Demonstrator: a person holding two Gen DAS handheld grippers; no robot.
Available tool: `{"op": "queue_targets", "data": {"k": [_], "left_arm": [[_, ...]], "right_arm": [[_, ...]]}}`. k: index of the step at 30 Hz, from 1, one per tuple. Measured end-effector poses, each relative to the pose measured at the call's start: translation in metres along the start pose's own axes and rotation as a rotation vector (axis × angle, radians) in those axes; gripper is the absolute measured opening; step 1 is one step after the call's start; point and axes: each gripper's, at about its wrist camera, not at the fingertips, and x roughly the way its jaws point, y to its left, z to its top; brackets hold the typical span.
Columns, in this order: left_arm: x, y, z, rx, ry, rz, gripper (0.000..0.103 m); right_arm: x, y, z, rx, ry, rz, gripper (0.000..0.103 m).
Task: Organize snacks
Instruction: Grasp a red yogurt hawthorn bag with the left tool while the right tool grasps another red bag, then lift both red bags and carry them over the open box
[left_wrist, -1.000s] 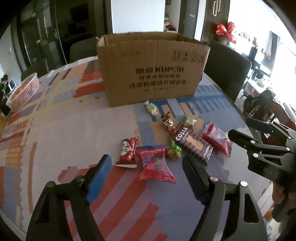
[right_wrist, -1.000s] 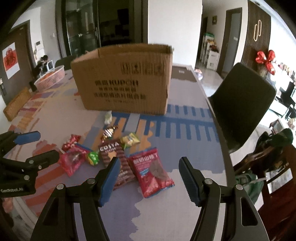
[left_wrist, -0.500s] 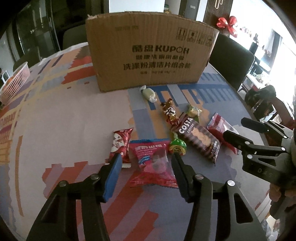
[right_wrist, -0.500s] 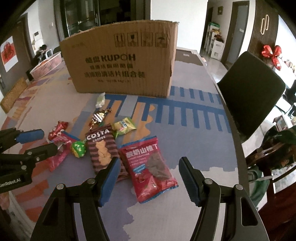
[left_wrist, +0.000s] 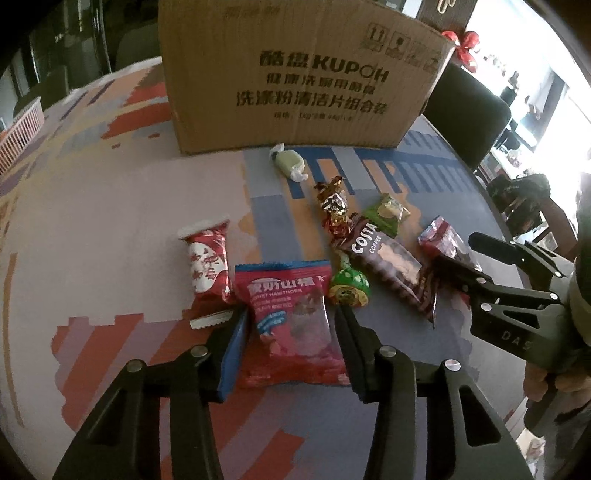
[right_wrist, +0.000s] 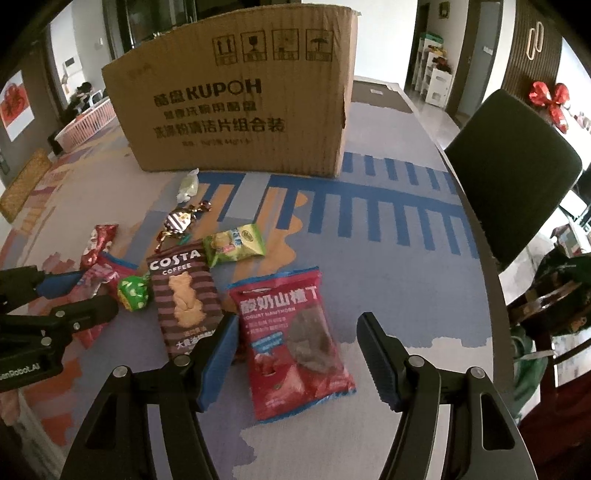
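Snacks lie scattered on the patterned table in front of a cardboard box (left_wrist: 295, 74), also in the right wrist view (right_wrist: 236, 103). My left gripper (left_wrist: 290, 325) is open, its fingers on either side of a red hawthorn bag (left_wrist: 291, 317) that lies flat. My right gripper (right_wrist: 295, 336) is open around a second red hawthorn bag (right_wrist: 295, 339). A Costa biscuit pack (right_wrist: 184, 299), a green foil candy (right_wrist: 133, 291), a green pack (right_wrist: 236, 243), a striped foil candy (right_wrist: 181, 221), a pale green candy (right_wrist: 188, 184) and a red-white pack (left_wrist: 207, 266) lie nearby.
A dark chair (right_wrist: 513, 173) stands at the table's right edge. A pink basket (right_wrist: 88, 122) sits far left behind the box. The table edge curves close on the right (right_wrist: 491, 295).
Both grippers moved forward and down toward the table. The left one narrowed around its red bag; the right one now straddles the other red bag.
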Motion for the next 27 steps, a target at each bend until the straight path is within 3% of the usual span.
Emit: {"op": "queue_targets", "data": {"k": [3, 5, 10, 27], "left_arm": [[0.002, 0.001, 0.001, -0.006, 0.0, -0.003, 0.043], [0.002, 0.0, 0.001, -0.008, -0.004, -0.004, 0.043], [0.0, 0.002, 0.0, -0.016, -0.014, -0.002, 0.034], [-0.06, -0.006, 0.005, -0.007, -0.164, -0.02, 0.033]], "right_arm": [[0.003, 0.0, 0.001, 0.006, 0.005, -0.007, 0.065], [0.006, 0.0, -0.001, 0.003, 0.014, -0.002, 0.054], [0.003, 0.001, -0.003, 0.006, 0.003, -0.004, 0.043], [-0.06, 0.016, 0.004, -0.002, -0.137, 0.033, 0.043]]}}
